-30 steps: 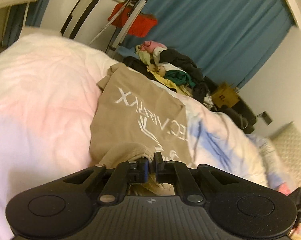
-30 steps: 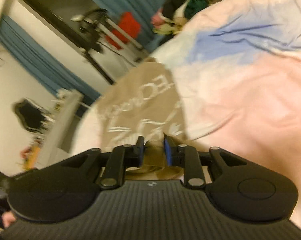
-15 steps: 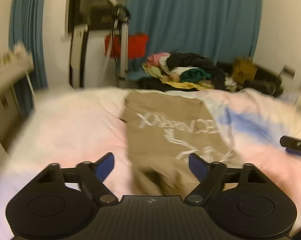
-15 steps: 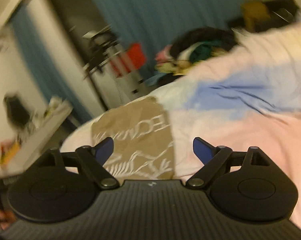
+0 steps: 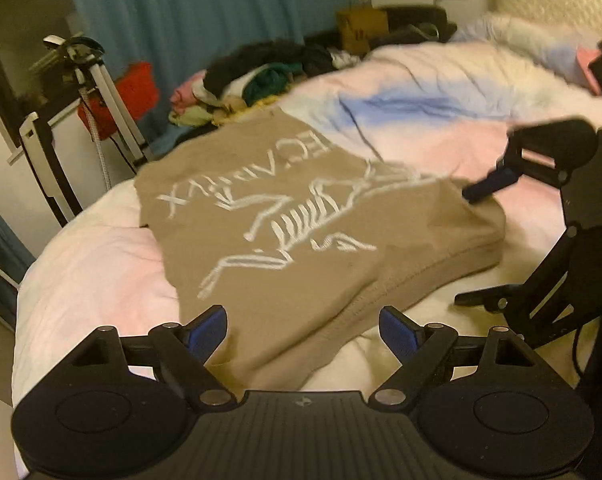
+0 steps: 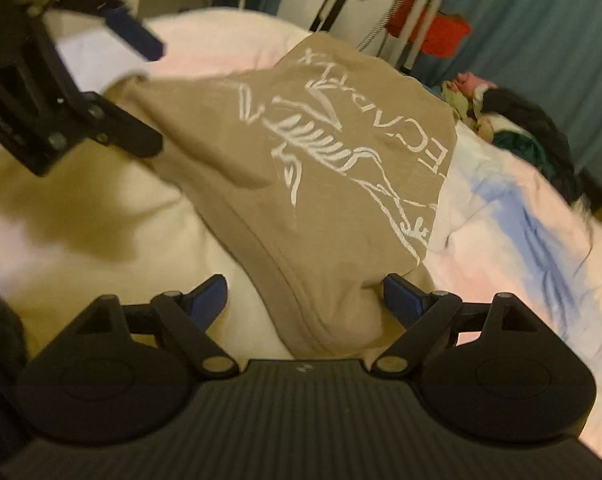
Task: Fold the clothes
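From the left wrist, the left gripper [image 5: 303, 330] has its jaws spread wide and empty, and the one tan shirt [image 5: 285, 224] lies flat on the bed [image 5: 81, 272] directly ahead, its near folded edge running under the gap between the jaws, its length stretching away toward the pile of clothes [image 5: 261, 76]. The right gripper [image 5: 473, 248] hangs over the shirt's right edge. From the right wrist, the right gripper [image 6: 305, 294], jaws likewise apart and gripping nothing, sits over the shirt's [image 6: 301, 160] near corner, with the hem band between the jaws. The left gripper [image 6: 141, 100] is at the far left edge. Both look equally near: one shirt, two grippers.
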Tool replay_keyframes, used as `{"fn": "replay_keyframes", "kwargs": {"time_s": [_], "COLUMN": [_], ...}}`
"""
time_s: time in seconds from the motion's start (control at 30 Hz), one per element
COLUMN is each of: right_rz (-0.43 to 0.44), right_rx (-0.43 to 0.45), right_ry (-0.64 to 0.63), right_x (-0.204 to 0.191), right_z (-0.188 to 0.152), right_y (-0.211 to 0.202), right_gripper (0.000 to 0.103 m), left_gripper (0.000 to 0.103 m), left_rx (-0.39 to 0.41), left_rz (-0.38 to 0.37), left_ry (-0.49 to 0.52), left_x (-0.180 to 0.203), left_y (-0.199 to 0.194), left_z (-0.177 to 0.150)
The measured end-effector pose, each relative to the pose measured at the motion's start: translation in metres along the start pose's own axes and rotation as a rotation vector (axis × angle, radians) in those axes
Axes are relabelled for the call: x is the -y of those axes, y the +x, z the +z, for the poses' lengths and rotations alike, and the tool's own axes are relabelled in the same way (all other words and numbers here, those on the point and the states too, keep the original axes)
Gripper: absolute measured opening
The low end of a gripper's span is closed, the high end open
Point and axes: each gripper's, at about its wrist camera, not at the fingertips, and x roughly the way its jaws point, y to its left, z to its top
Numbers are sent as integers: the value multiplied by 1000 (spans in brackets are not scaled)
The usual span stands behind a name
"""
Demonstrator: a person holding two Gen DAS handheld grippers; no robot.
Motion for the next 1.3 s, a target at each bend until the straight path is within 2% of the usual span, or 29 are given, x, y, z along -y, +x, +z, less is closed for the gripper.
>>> {"fn": "replay_keyframes", "kwargs": {"time_s": [0.1, 0.2, 0.3, 0.37, 0.57, 0.77, 0.87, 1.07, 1.2, 1.3], "right_rz": [-69, -80, -156, -177, -117, -42, 19, 71, 111, 182], "right_rx": [-39, -17, 27, 59, 124, 135, 146, 126, 100, 95], "right_ry": [-87, -56, -4, 55, 256, 443, 573, 810, 963, 1051], "right_x": [-5, 0, 10, 20, 46, 67, 82, 109, 125, 132], "right_z": [-6, -5, -1, 2, 3, -1, -6, -23, -36, -43], "right_y": [13, 13, 10, 7, -4, -5, -5, 5, 15, 21], "right_gripper": [87, 87, 87, 87, 87, 87, 87, 87, 87, 87], "left_gripper": [85, 85, 85, 85, 85, 90, 91, 91, 91, 92], "left_rx": [-19, -31, -39, -42, -37, -45, -32, 7, 128, 222], "left_rz": [-24, -22, -36, -43, -58, -55, -1, 242, 387, 424], "left_ry": [-29, -34, -41, -42, -34, 17, 61, 157, 23, -111], "left_x": [-1, -2, -1, 0, 13, 31, 39, 50, 28, 8], "left_y": [12, 18, 18, 18, 22, 33, 38, 49, 29, 8], "left_z": [2, 4, 5, 8, 10, 6, 3, -3, 7, 16]}}
